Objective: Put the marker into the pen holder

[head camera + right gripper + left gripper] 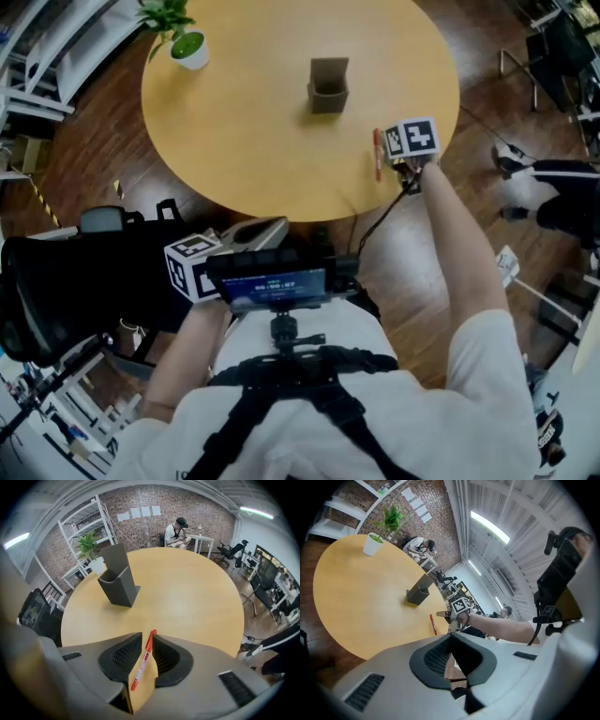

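A red marker [378, 153] lies on the round wooden table [253, 141] near its right front edge. My right gripper [386, 157] is down at the marker. In the right gripper view the marker [142, 664] lies on the tabletop in the gap between the jaws of the right gripper [146, 637], which are open around it. The dark grey pen holder [328, 87] stands upright farther in, ahead and to the left of the marker [117, 583]. My left gripper [258, 232] is held low, off the table's front edge, and its jaws [452, 641] meet with nothing between them.
A small white pot with a green plant [187, 47] stands at the table's far left. A black chair [56, 281] is on the floor at my left. A phone on a chest mount [272, 286] sits below the table edge. A seated person [176, 529] is beyond the table.
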{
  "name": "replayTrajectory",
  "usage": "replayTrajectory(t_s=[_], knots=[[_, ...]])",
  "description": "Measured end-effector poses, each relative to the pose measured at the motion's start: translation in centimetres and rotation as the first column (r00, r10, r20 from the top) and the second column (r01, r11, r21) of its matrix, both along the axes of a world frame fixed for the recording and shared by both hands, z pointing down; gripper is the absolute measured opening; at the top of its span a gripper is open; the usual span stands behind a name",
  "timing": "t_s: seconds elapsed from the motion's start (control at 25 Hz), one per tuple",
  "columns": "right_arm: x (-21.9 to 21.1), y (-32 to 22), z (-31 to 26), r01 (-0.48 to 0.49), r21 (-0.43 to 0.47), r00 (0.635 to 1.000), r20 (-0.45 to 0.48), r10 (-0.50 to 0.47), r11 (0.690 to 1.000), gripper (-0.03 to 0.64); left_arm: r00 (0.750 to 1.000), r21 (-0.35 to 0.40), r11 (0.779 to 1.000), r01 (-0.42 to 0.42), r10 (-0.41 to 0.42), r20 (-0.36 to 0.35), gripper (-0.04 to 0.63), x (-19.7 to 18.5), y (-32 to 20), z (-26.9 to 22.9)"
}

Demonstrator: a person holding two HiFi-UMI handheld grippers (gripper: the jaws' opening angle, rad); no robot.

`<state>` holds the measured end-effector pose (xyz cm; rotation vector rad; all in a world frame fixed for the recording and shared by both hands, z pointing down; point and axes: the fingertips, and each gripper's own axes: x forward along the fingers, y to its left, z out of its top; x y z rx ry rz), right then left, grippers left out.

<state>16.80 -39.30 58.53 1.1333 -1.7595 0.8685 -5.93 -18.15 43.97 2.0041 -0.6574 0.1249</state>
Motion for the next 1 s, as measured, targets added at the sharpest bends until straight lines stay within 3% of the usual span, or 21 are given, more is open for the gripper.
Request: replayTrajectory(t_s=[0.48,0.88,1.0], knots=[[0.2,-2.0,4.0,0.041,-0.142,0.993,-0.104,-0.056,0.989,0.075,0.997,-0.026,0.997,0.07,-0.069,0.021,-0.008,-0.1,0.6,0.0],[0.0,-2.3,4.4,0.052,-0.122,0.994,-0.094,-0.063,0.991,0.063,0.997,-0.045,0.996,0.073,-0.071,0.032,-0.008,0.2,0.9,-0.1],[-0.4,-2.2,2.9,0.053,-0.067,0.997,-0.054,-0.057,0.996,0.06,0.997,-0.032,0.997,0.077,-0.076,0.02,-0.008,0.1,0.6,0.0]])
